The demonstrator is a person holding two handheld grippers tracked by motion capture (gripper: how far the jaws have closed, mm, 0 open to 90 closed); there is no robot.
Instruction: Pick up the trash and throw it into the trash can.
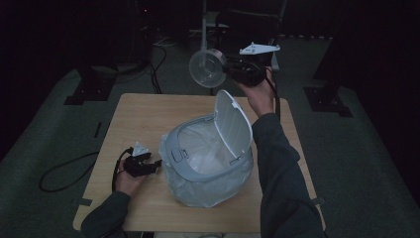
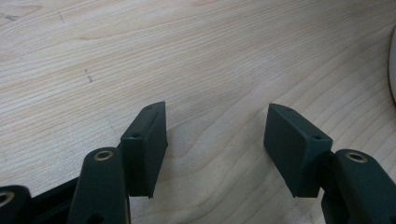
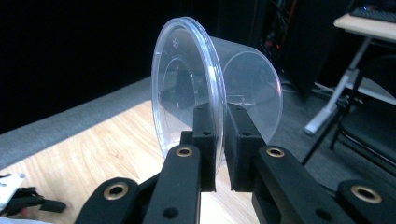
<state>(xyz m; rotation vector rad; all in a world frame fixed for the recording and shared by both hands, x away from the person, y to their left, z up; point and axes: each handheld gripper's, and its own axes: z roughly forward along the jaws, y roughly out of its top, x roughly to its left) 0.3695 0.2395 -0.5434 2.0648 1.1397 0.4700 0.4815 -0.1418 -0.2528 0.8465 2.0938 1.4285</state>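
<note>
The cup [image 1: 208, 68] is a clear plastic tub held in the air beyond the far edge of the table [image 1: 143, 111], above and behind the bin [image 1: 210, 163]. It lies on its side — its long axis runs level, with the wide rim facing left in the high view and the base toward the right gripper [image 1: 229, 69]. In the right gripper view the rim [image 3: 187, 84] stands on edge, and the jaws are clamped together on its wall just behind the rim.

The bin sits mid-table, its white lid [image 1: 233, 121] tipped up on the right side, the liner's mouth open upward. The cup hangs clear of the lid, with open air all round it.

The left gripper [image 1: 151, 163] rests low on the table just left of the bin — jaws apart, only bare wood between them.
</note>
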